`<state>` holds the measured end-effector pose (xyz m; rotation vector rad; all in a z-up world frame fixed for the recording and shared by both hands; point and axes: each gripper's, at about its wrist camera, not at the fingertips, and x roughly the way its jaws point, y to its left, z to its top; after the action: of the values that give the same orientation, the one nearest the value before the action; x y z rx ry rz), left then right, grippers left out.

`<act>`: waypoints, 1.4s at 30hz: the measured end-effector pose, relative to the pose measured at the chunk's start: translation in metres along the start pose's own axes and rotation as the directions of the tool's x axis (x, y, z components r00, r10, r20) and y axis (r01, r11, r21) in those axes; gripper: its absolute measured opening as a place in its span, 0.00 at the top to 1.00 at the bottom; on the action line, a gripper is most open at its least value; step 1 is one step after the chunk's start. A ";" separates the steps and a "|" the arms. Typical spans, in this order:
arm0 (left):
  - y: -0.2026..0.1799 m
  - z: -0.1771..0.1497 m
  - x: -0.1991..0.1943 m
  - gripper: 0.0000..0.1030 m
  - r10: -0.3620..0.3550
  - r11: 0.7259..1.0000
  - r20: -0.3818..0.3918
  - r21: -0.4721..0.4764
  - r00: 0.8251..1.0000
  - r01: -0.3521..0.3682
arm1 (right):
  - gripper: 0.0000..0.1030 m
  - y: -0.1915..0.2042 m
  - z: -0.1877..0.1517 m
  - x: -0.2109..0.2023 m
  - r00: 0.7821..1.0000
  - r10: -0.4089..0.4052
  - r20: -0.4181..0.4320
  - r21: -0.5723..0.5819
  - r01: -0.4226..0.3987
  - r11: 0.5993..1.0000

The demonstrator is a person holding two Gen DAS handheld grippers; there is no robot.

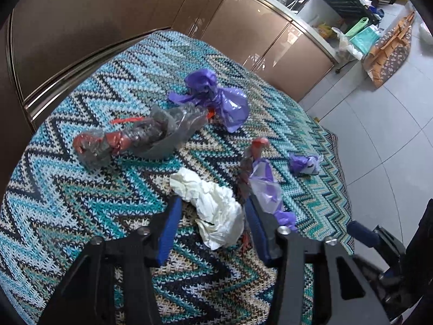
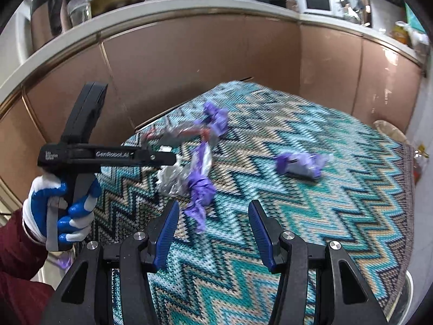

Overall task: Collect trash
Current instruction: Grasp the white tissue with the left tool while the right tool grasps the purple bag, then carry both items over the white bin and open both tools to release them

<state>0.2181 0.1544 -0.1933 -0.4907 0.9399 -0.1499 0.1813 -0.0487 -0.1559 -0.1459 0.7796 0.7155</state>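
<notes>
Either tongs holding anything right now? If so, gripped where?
Nothing clearly held. Left tongs straddle the crumpled white wrapper, pads not visibly pressing it. Right tongs are open over bare cloth.

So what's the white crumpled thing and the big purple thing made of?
The white wad looks like paper or thin plastic: matte, creased, holding sharp folds. The purple bag looks like thin glossy plastic film: shiny highlights, soft wrinkles.

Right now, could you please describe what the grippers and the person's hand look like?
Both the left gripper and right gripper are black, with ribbed blue pads and silver pivot bolts. White lettering marks the left one's side. The gloved hand wears white-and-blue over a maroon sleeve.
</notes>
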 end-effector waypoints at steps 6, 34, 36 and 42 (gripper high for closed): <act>0.006 -0.002 0.005 0.67 -0.016 1.000 -0.016 -0.015 1.000 0.016 | 0.55 0.004 0.000 0.024 0.998 0.038 -0.045 -0.006 -0.039 0.999; 0.008 -0.014 -0.068 0.98 -0.092 0.995 0.139 0.037 0.986 0.088 | 0.93 0.029 0.000 -0.006 1.000 0.000 0.017 -0.050 0.001 0.999; 0.001 -0.015 -0.078 0.98 -0.091 0.995 0.158 0.047 0.983 0.084 | 0.93 0.032 0.000 -0.016 0.999 -0.008 0.040 -0.053 0.010 0.999; -0.019 -0.021 -0.105 0.98 -0.095 0.993 0.199 0.093 0.975 0.078 | 0.93 0.033 -0.008 -0.050 0.994 -0.034 0.105 -0.042 0.038 0.998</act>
<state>0.1415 0.1653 -0.1171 -0.4590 0.7095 -0.2137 0.1309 -0.0536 -0.1222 -0.1609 0.6601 0.7008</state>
